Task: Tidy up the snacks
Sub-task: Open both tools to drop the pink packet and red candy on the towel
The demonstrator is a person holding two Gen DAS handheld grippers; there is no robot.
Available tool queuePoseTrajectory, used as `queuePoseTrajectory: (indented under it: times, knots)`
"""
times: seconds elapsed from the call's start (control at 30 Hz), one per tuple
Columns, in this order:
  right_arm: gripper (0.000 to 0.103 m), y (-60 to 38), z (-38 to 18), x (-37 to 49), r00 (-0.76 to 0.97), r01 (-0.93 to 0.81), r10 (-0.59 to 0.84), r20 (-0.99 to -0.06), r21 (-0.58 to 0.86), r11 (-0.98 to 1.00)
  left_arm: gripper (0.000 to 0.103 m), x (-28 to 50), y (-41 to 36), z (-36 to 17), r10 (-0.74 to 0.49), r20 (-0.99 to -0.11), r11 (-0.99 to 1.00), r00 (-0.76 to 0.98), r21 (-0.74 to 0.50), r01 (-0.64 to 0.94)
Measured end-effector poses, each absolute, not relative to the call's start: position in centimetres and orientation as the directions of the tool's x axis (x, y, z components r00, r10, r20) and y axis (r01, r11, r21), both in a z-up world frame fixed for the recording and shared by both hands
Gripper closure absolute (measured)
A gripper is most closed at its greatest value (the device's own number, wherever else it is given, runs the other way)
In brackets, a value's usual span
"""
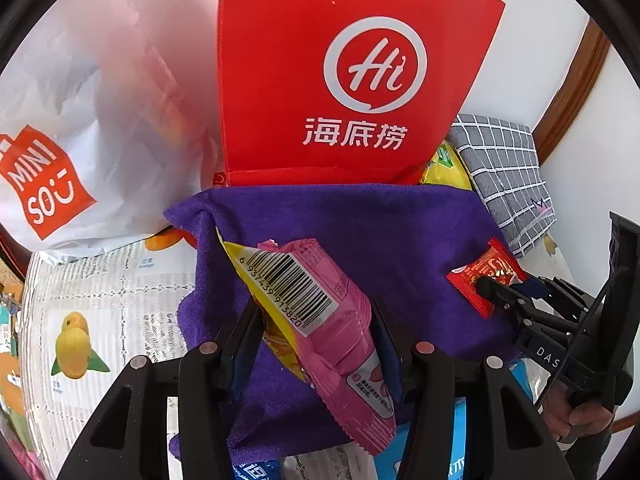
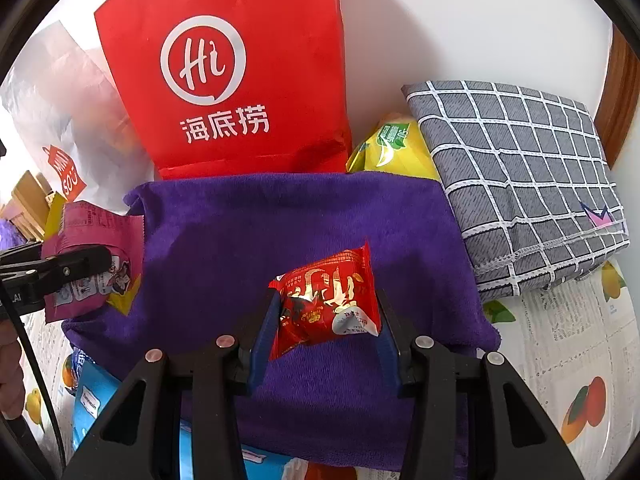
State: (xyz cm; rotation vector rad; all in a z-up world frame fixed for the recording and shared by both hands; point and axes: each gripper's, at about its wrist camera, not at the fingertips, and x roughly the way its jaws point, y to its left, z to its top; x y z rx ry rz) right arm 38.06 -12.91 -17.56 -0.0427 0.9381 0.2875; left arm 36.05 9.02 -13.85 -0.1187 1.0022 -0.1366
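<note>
Snacks in both grippers, purple towel (image 2: 304, 216) edges beneath.

Purple towel (image 2: 300, 216), red bag (image 2: 240, 72), grey white-checked cloth (image 2: 520, 168), perhaps fruit-print tablecloth (image 1: 100, 300).

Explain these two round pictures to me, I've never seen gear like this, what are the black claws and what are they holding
No robot is involved. A person holds a hand tool in each hand, each ending in a two-finger gripper with a wide-angle camera just behind it, hence the round, bent look. One picture looks along the left gripper, the other along the right gripper.

The left one is shut on a pink snack packet with a barcode. The right one is shut on a small red snack packet. Each gripper also shows at the edge of the other's picture.

Below lies a purple towel on a fruit-print table cover. Behind stand a red bag and a white bag, with a yellow packet and a folded grey checked cloth to the right.
</note>
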Motion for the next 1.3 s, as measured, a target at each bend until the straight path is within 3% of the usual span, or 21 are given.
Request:
queuePoseTrajectory:
  times: [1.13,1.3]
  knots:
    - [0.057,-12.5,-18.9,38.7,0.514,-0.290,0.210,-0.832,0.062,0.955,0.051,36.9,8.3,-15.9,-0.173,-0.860,0.985,0.481,-0.159,0.070]
    - [0.049,-12.5,-18.3,38.3,0.528,-0.295,0.224,-0.819,0.071,0.953,0.050,37.0,8.3,-16.0,-0.169,-0.862,0.985,0.478,-0.157,0.067]
